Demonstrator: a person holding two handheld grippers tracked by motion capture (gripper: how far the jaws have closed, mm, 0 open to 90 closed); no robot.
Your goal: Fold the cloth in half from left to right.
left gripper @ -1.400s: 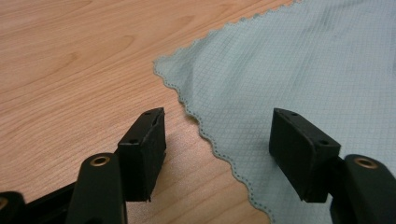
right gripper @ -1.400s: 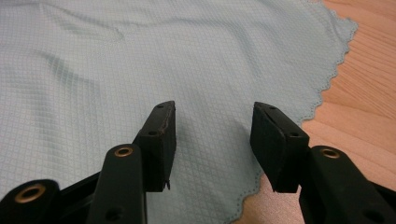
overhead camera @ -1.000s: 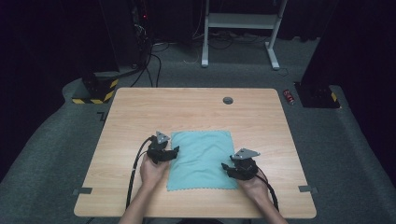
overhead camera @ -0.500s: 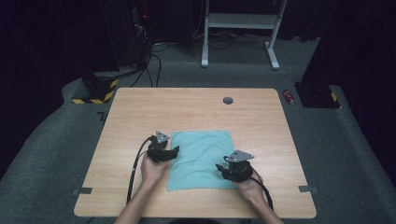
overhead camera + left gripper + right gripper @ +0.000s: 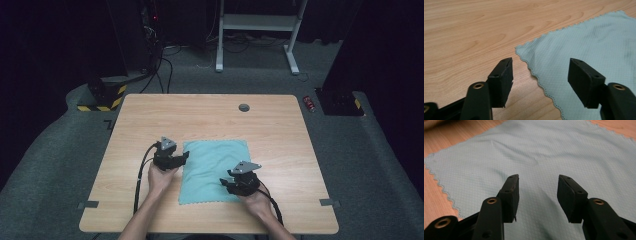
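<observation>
Since a second ago, the right gripper (image 5: 231, 183) has slid inward from the cloth's right edge and now sits over its lower right part, its jaws having just narrowed a little, yet apart with nothing between them. Its own view shows both black pads (image 5: 512, 192) hanging above flat fabric. At the cloth's left edge the left gripper (image 5: 181, 159) has kept its place, jaws wide and empty, straddling the scalloped hem near a corner.

A pale teal cloth (image 5: 212, 167) lies flat on the worktop (image 5: 210, 117), slightly toward the near edge and about centred between left and right. That worktop is light wood with a small round grey cap (image 5: 244, 107) near its far edge. Grey carpet (image 5: 55, 170) surrounds it; behind stands a white metal frame (image 5: 257, 22) in a dark room.
</observation>
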